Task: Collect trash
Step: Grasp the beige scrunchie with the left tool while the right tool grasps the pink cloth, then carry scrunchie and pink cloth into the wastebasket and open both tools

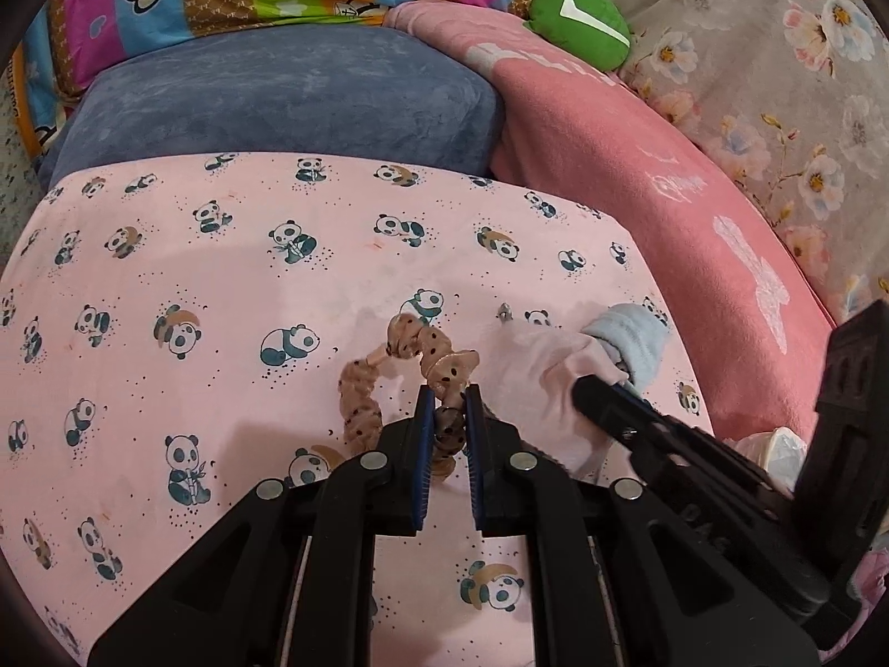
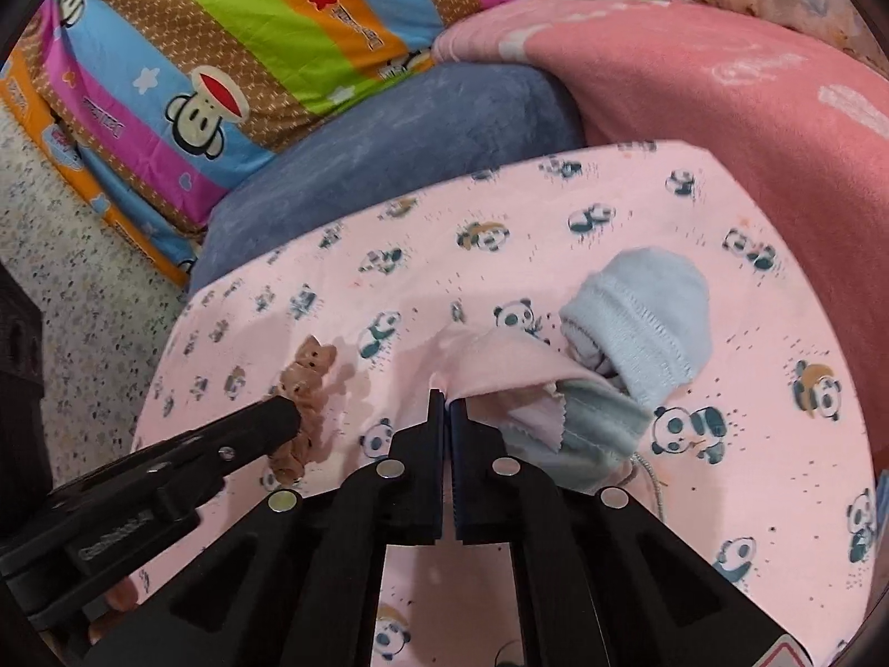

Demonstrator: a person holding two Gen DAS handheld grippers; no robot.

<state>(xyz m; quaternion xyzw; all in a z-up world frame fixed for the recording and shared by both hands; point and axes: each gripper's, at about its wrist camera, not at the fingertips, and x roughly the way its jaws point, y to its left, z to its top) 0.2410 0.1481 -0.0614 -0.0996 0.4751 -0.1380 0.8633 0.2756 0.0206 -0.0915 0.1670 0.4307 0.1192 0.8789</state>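
A tan spotted scrunchie (image 1: 389,383) lies on the pink panda sheet (image 1: 194,278). My left gripper (image 1: 449,394) is shut on the scrunchie's right side; it also shows in the right wrist view (image 2: 300,428). A pale pink cloth (image 2: 500,361) lies bunched with a grey-green cloth (image 2: 600,428) and a light blue knit hat (image 2: 644,311). My right gripper (image 2: 446,400) is shut on the pink cloth's near edge. In the left wrist view the right gripper's fingers (image 1: 600,394) rest on the pink cloth (image 1: 544,361), beside the blue hat (image 1: 633,333).
A blue cushion (image 1: 278,94) and a pink blanket (image 1: 694,194) lie behind the sheet. A striped cartoon quilt (image 2: 222,55) and green pillow (image 1: 583,22) are further back. Speckled floor (image 2: 72,278) lies to the left. A small metal piece (image 1: 504,311) lies on the sheet. A crumpled white plastic bag (image 1: 778,444) shows at right.
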